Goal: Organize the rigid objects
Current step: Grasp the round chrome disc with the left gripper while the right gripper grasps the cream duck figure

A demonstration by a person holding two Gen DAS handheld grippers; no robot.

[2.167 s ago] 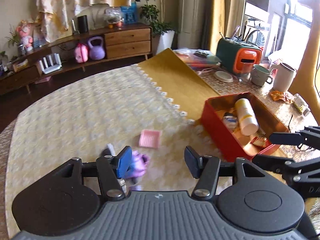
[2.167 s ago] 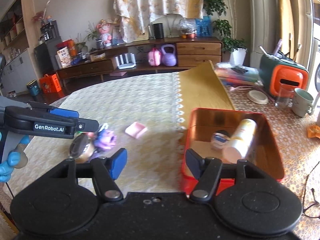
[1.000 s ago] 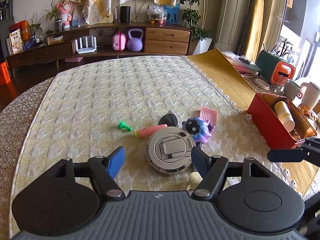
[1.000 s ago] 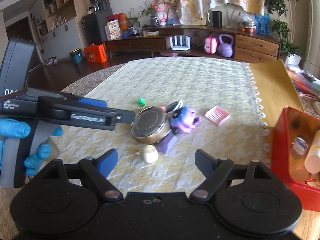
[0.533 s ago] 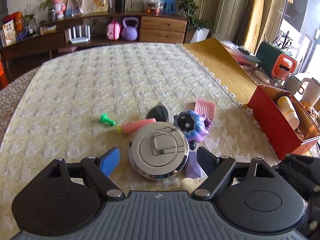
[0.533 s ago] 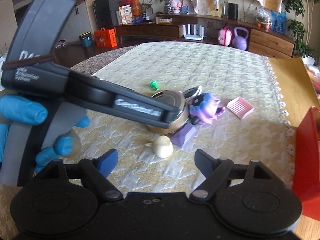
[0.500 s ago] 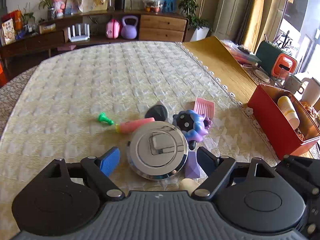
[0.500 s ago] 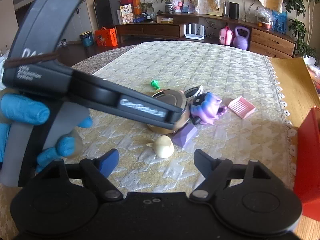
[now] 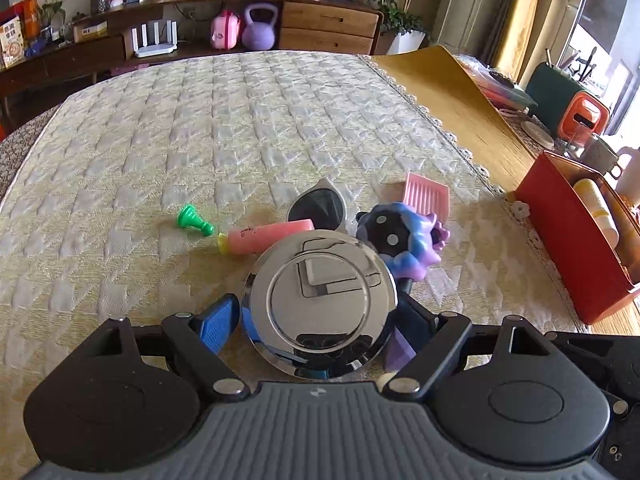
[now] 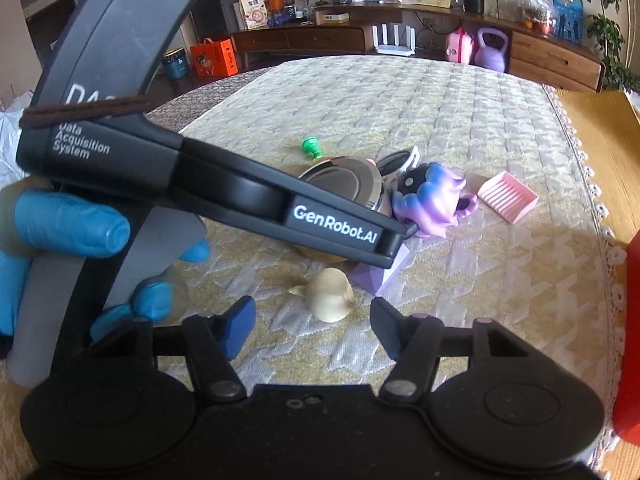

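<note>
**Toy pile, mid-tablecloth**

L gripper (image 9: 316, 322): jaws wide, straddling chrome disc (image 9: 320, 304), contact unclear. R gripper (image 10: 312, 326): jaws just been closing, apart, nothing between. L view only: red box (image 9: 568, 248) at right edge w/ bottle. R view only: cream figure (image 10: 330, 296), gloved hand (image 10: 76, 236).

The chrome disc (image 9: 320, 304) hides most of the purple block (image 9: 396, 350) and the cream figure (image 9: 384, 380) beside it. From the right wrist, the left gripper (image 10: 394, 240) covers the disc's near side, and the picture's edge cuts the red bin (image 10: 628, 340).
</note>
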